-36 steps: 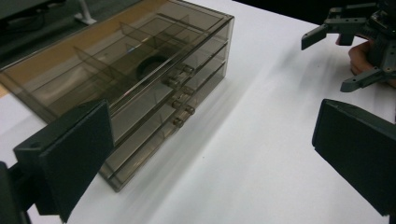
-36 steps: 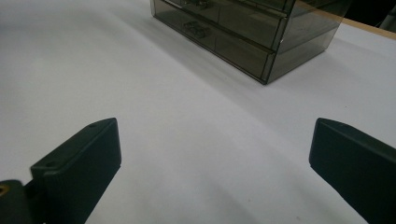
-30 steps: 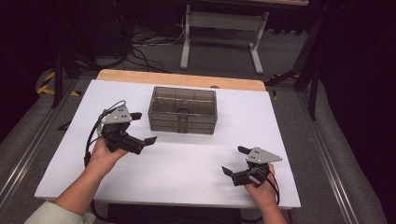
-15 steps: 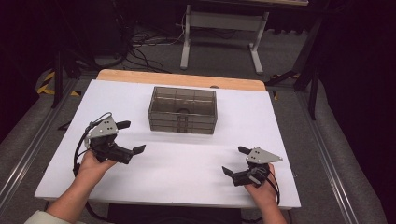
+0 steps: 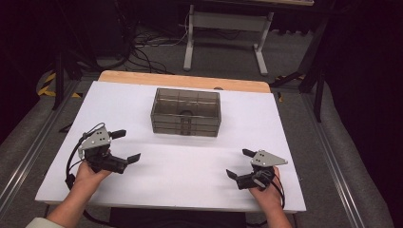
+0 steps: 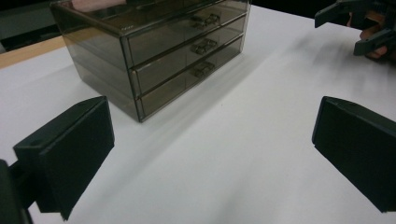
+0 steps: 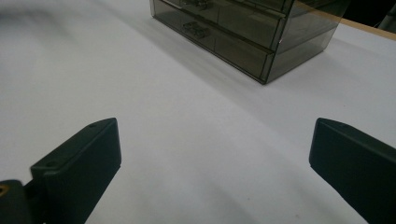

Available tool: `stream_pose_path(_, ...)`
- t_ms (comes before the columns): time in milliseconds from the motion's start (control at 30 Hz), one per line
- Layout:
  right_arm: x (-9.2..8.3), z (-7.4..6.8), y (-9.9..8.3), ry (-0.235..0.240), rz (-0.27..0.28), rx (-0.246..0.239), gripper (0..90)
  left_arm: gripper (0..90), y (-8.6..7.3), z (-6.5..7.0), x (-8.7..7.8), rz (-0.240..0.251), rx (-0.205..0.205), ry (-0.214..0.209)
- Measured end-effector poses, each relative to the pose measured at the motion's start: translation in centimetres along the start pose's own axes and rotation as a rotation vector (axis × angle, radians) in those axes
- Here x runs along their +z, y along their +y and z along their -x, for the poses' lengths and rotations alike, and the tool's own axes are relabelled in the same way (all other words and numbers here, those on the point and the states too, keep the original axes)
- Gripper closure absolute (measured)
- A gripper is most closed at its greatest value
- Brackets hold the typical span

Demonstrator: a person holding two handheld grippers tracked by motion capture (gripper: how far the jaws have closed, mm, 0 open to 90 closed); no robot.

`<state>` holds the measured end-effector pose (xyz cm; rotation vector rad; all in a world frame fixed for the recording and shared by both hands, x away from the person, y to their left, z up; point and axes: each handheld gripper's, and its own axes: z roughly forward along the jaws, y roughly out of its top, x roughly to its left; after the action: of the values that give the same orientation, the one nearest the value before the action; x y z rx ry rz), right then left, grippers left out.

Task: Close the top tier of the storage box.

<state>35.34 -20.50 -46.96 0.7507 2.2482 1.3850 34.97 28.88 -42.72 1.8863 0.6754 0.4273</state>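
smoked translucent plastic drawer unit [image 5: 186, 112], three stacked drawers, all shut, small moulded handles on the fronts, standing on white table [image 5: 190, 166]. left gripper [image 5: 121, 146] held low over the table, jaws spread wide apart, empty; drawer unit ahead of and to the right of its jaws, well apart. same unit in the left gripper view [image 6: 154, 51], beyond the gap between the two black jaws, toward the left one, corner turned to the camera. right gripper [image 5: 239, 164] likewise low over the table, jaws wide apart, empty; drawer unit ahead and to the left, well apart. in the right gripper view, drawer unit [image 7: 252, 32] up ahead, toward the right jaw, bare table between the jaws. right gripper also seen far off in the left gripper view [image 6: 359, 23], top right. light wooden strip [image 5: 185, 80] past the unit, along the table's far edge.
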Motion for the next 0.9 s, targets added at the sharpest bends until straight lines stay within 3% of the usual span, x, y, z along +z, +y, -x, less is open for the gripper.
stream_pose_path(133, 0.0, 0.0, 0.0, 0.0, 0.0, -0.001, 2.7, 0.0, -1.4, -0.3, -0.3, 0.013, -0.01, 0.023)
stream_pose_path(167, 0.0, 0.0, 0.0, 0.0, 0.001, -0.001, 2.7, 0.0, -1.8, -0.2, -0.3, 0.018, -0.03, 0.017)
stream_pose_path(233, 0.0, 0.0, 0.0, -0.001, 0.001, -0.001, 2.7, 0.0, -2.5, -0.3, -0.5, 0.012, -0.009, 0.031)
stream_pose_path(367, 0.0, 0.0, 0.0, 0.0, 0.001, -0.004, 2.7, 0.0, -3.5, -0.4, -0.7, 0.034, -0.034, 0.037)
stream_pose_path(633, 0.0, -0.1, 0.0, 0.003, -0.001, -0.008, 2.7, 0.0, -4.5, -1.2, -1.0, 0.035, -0.066, 0.078)
stream_pose_path(767, -0.1, -0.1, 0.0, 0.005, 0.0, -0.006, 2.7, 0.0, -4.8, -1.2, -1.1, 0.005, -0.01, 0.113)
stream_pose_path(900, 0.0, -0.1, 0.0, 0.006, 0.001, -0.008, 2.7, 0.0, -5.0, -0.9, -1.2, 0.0, 0.0, 0.115)
